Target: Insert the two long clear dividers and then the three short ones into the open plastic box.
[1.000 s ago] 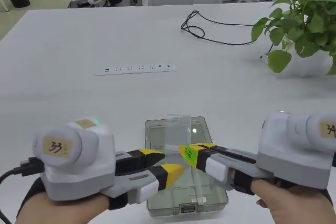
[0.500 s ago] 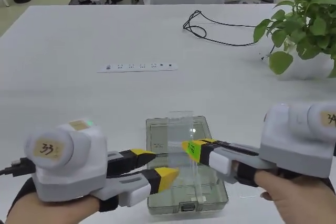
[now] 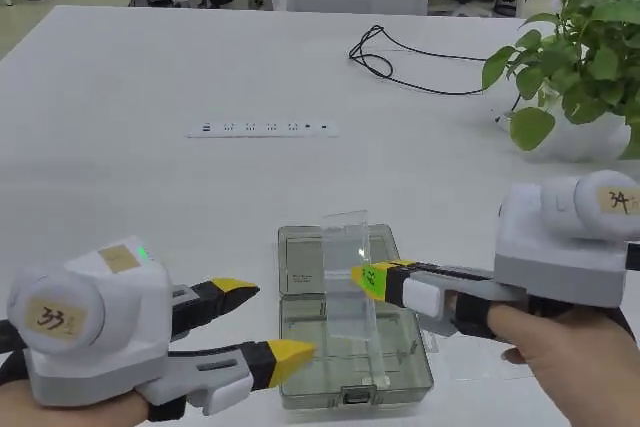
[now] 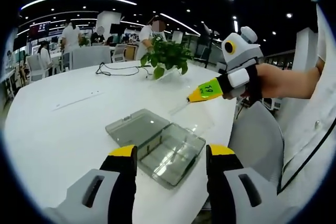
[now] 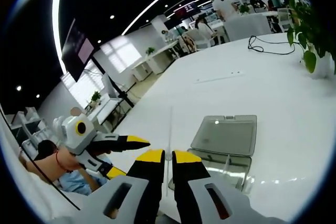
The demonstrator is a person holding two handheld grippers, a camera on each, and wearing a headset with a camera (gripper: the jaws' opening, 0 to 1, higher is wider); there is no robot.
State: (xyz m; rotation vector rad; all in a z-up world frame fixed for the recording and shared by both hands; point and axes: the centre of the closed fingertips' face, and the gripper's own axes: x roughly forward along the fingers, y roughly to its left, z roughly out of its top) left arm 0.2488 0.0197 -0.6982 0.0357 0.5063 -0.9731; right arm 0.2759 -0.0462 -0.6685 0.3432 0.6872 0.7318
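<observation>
Item: clear divider (image 3: 345, 242), clamped edge-on in the right gripper (image 3: 365, 277). It stands upright over the open plastic box (image 3: 400, 392), long axis along the box's length. Seating cannot be told. Left gripper (image 3: 268, 322): jaws spread, empty, just left of the box.

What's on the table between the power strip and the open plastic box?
Nothing: in the head view, bare white table lies between the power strip and the open plastic box.
</observation>
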